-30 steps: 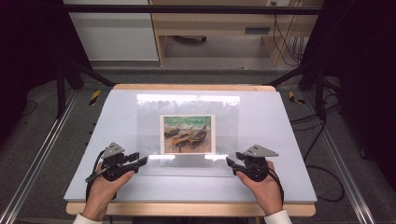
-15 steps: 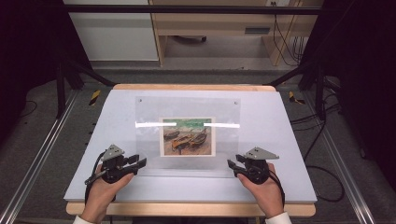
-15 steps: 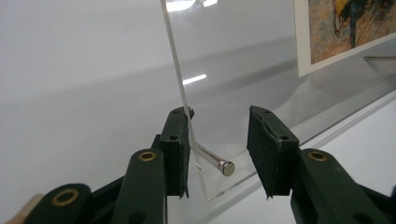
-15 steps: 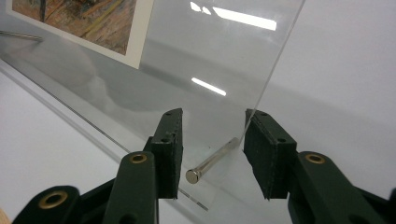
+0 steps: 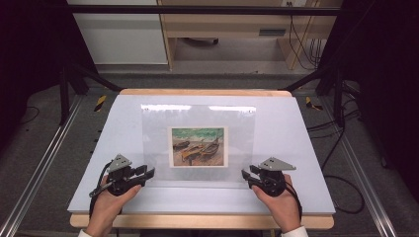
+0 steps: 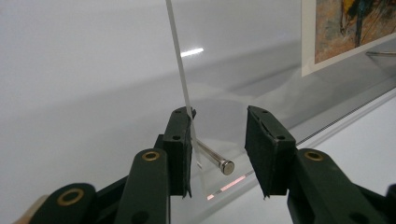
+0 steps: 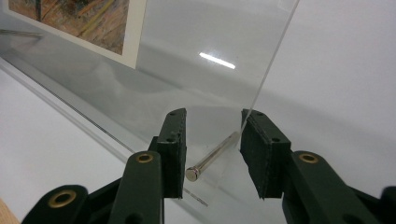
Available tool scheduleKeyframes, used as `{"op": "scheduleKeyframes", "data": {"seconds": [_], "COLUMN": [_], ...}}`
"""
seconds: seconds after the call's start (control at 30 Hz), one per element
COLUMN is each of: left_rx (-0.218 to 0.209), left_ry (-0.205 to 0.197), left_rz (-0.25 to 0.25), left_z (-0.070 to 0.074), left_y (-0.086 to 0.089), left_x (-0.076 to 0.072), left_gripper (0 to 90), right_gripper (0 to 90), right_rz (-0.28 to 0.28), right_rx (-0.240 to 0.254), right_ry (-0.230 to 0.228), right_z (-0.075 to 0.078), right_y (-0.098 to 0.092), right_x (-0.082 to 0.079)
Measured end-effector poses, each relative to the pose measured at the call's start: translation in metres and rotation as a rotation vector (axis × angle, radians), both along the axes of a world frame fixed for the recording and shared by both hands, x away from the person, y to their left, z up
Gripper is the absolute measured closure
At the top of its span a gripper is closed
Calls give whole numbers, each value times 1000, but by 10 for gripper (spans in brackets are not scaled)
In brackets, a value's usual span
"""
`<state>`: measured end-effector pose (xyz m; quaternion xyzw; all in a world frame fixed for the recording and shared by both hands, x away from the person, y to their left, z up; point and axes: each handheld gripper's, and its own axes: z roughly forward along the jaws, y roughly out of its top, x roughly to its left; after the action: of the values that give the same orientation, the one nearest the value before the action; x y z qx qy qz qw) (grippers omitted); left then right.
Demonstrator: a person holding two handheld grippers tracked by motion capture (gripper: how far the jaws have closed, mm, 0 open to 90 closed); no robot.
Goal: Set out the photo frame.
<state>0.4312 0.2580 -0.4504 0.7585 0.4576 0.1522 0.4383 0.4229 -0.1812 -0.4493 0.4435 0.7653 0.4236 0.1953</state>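
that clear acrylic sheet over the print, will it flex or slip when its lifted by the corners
The clear acrylic sheet probably stays stiff: its edge runs straight in both gripper views. It looks glossy, with sharp light reflections, so it may slip on the left gripper and right gripper, whose jaws have just been closing around its corners and metal pins. Thin edges may chip if knocked.

Clear acrylic sheet (image 5: 197,143) w/ metal corner pins is seen mid-table, near edge raised, over boat print (image 5: 198,146).
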Motion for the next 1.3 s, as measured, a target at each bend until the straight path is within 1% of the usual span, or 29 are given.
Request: {"op": "scheduleKeyframes", "data": {"seconds": [0.53,0.67,1.3], "left_rx": [22,29,28], "left_ry": [4,4,9], "left_rz": [-6,-8,-11], "left_z": [0,-1,-2], "left_y": [-1,-1,0], "left_x": [-3,-4,-6], "left_gripper": [621,621,623], "right_gripper": [655,661,667], "right_rz": [-1,4,7], "right_rx": [-5,-10,-7], "right_ry": [9,5,10], "right_z": [-1,-2,-3], "right_y": [-1,-2,-2], "right_x": [-4,-5,-7]}}
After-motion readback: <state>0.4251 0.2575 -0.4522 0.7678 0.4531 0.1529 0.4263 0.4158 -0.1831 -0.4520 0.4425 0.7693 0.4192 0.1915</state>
